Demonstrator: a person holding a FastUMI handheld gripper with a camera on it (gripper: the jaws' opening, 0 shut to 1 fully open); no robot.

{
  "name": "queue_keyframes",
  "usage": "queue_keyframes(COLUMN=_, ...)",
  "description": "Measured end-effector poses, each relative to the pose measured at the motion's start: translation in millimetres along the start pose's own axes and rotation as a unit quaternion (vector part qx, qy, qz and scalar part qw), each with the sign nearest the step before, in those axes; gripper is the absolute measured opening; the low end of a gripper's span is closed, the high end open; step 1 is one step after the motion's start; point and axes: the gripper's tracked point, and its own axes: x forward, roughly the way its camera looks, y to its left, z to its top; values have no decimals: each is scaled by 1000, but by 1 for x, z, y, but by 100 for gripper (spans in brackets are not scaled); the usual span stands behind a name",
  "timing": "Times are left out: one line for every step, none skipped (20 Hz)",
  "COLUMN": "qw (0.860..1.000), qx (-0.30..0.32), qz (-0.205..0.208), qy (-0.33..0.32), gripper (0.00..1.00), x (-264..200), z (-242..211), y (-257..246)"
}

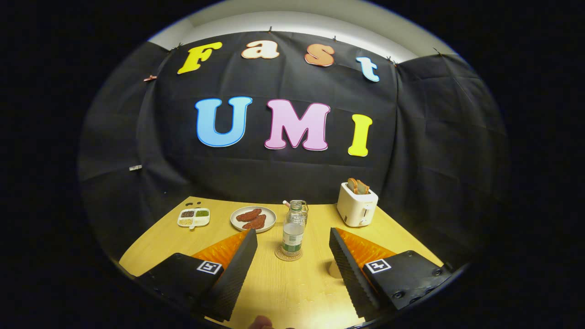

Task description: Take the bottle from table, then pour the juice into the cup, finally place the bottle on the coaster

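Gripper (pixel 292 249) sitting wide open, fingers (pixel 237 269) gripping nothing. Bottle (pixel 293 233) standing upright on coaster (pixel 288 254), just ahead of fingers, lined up with gap between them. Glass cup (pixel 300 210) standing right behind bottle. Plate (pixel 253 218) with reddish food and small divided dish (pixel 194 217) lying further back left on worktop (pixel 283 288). Toaster (pixel 357 204) holding bread, back right.

Lighting: dim booth, light from above; wooden table (pixel 292 283) brightly lit with faint glare near the fingers. Strong fisheye bending toward the rim. Focus sharp centrally, softer at edges.
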Motion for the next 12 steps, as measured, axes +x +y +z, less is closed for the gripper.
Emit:
queue_keyframes(qw=1000, qx=-10, qz=10, qy=-5, gripper=97, x=-5, z=6, y=-5)
queue_keyframes(qw=1000, qx=-15, qz=21, qy=-8, gripper=97, x=-11, z=11, y=-8)
queue_keyframes(qw=999, qx=-14, qz=35, qy=-14, gripper=97, x=-16, z=17, y=-8)
queue_keyframes(qw=999, qx=-10, qz=44, qy=-17, gripper=97, x=-20, z=20, y=-8)
queue_keyframes(qw=998, qx=-5, qz=54, qy=-21, gripper=97, x=-24, z=23, y=-8)
queue_keyframes(qw=998, qx=-2, qz=60, qy=-26, gripper=97, x=-28, z=25, y=-8)
queue_keyframes(qw=998, qx=0, qz=64, qy=-29, gripper=97, x=-31, z=26, y=-9)
queue_keyframes(qw=997, qx=0, qz=68, qy=-30, gripper=97, x=-33, z=26, y=-9)
queue_keyframes(qw=997, qx=-2, qz=73, qy=-30, gripper=97, x=-36, z=24, y=-7)
queue_keyframes(qw=996, qx=-5, qz=78, qy=-31, gripper=97, x=-37, z=24, y=-5)
queue_keyframes(qw=996, qx=-8, qz=82, qy=-31, gripper=97, x=-38, z=23, y=-4)
queue_keyframes(qw=996, qx=-10, qz=88, qy=-32, gripper=97, x=-39, z=23, y=-2)
